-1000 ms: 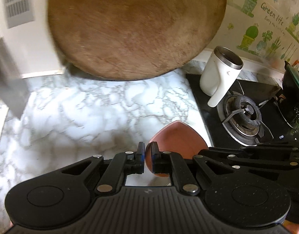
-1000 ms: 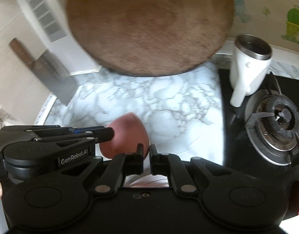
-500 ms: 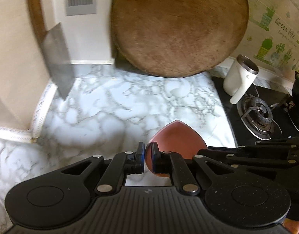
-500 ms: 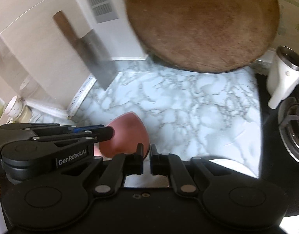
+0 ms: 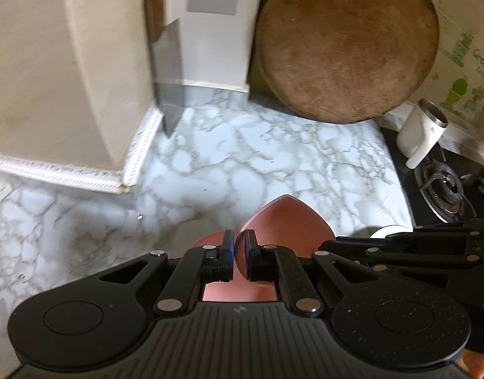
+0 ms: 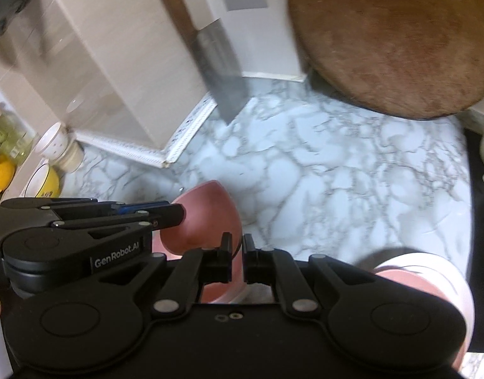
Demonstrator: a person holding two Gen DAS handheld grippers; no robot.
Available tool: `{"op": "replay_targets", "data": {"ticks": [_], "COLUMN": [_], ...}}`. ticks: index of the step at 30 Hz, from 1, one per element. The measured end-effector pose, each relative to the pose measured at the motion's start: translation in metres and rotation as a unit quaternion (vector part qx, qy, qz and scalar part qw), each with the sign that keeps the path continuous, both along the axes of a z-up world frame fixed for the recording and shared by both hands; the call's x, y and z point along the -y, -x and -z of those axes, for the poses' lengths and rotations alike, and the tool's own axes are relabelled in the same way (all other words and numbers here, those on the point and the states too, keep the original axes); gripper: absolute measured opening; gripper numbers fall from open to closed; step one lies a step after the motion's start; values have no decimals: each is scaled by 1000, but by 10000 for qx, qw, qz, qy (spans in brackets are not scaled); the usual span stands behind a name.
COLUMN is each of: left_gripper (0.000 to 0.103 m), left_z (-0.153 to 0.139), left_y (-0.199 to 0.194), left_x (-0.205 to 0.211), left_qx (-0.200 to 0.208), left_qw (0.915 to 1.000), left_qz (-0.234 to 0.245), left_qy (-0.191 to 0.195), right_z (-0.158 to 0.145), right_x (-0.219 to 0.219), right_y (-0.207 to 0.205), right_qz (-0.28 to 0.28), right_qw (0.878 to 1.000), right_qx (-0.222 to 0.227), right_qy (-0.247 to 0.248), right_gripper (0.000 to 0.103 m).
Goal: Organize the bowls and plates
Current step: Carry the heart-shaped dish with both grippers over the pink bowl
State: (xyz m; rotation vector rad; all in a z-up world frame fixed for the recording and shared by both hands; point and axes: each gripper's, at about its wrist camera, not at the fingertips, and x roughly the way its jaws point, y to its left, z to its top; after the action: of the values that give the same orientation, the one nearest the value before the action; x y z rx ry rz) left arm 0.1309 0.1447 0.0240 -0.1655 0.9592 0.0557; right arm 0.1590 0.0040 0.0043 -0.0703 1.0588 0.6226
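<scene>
Pink bowl carried over marble countertop, both grippers pinching its rim

A round wooden chopping board point(image 5: 347, 47) leans at the countertop's point(image 5: 257, 164) back edge; the pink bowl point(image 5: 286, 221) hangs mid-air, left gripper point(image 5: 238, 254) and right gripper point(image 6: 237, 260) each clamped on it. Transfer appears under way; next likely lowering onto the dishes point(image 6: 425, 278) near the front edge

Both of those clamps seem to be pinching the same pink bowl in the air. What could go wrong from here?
The pink bowl is held only by its rim, by the left hand-held gripper and the right hand-held gripper; uneven pulling might make it slip. The cleaver leaning nearby could get knocked over. The plate below might get struck.
</scene>
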Motion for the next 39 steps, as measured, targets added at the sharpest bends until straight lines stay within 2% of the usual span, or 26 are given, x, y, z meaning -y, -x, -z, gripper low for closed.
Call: {"op": "replay_targets", "data": {"ticks": [11, 32, 39], "left_gripper": [6, 6, 6], "left_z": [20, 59, 64], "left_y": [15, -3, -8], "left_x": [-26, -18, -22], "left_qx": [-241, -659, -715], "left_qw": [9995, 9978, 9974], "left_qz": [-211, -60, -100], "left_qy": [5, -93, -11], "right_z": [21, 53, 59], "right_x": [-25, -25, -29], "right_y": [13, -1, -8], "right_qz": [-157, -100, -77], "right_qw": [9995, 9981, 9973], "right_qx": [-266, -508, -664], "right_qy": [98, 343, 310], "right_gripper": [7, 7, 12]}}
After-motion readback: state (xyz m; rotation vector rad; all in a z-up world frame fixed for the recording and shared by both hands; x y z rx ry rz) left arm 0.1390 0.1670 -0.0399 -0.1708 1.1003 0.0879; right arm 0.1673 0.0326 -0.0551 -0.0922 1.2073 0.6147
